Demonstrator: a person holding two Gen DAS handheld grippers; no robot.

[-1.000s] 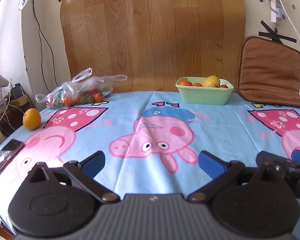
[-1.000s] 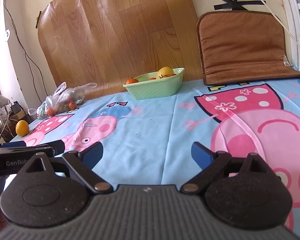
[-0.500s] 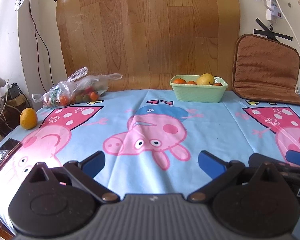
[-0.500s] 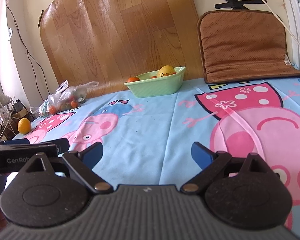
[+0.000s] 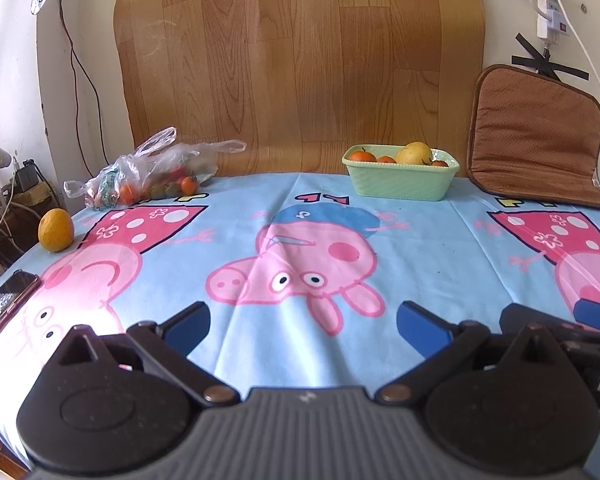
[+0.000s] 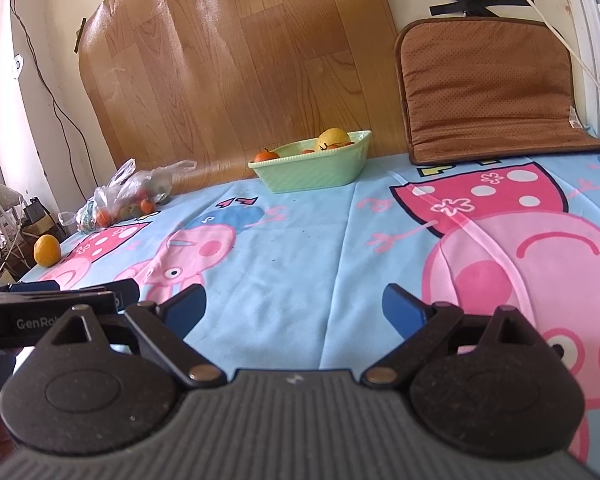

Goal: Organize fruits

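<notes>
A pale green basket [image 5: 400,186] [image 6: 312,172] stands at the table's far edge and holds small orange fruits and one yellow fruit [image 5: 414,152] [image 6: 333,137]. A lone orange [image 5: 55,229] [image 6: 47,250] rests at the far left edge. A clear plastic bag [image 5: 148,178] [image 6: 128,196] of small fruits lies at the back left. My left gripper [image 5: 302,326] hovers open over the near side of the cloth, holding nothing. My right gripper [image 6: 294,308] is open too, empty, just right of the left one.
A cartoon-pig tablecloth [image 5: 300,248] covers the table. A phone [image 5: 4,300] lies at the near left edge. A brown cushion [image 5: 536,136] [image 6: 488,88] leans at the back right, a wood-pattern sheet [image 5: 300,60] stands against the wall, and cables hang at left.
Both views have shifted slightly, the basket and bag sitting a little lower and nearer in frame. Both grippers stay open and empty; no fruit has moved.
</notes>
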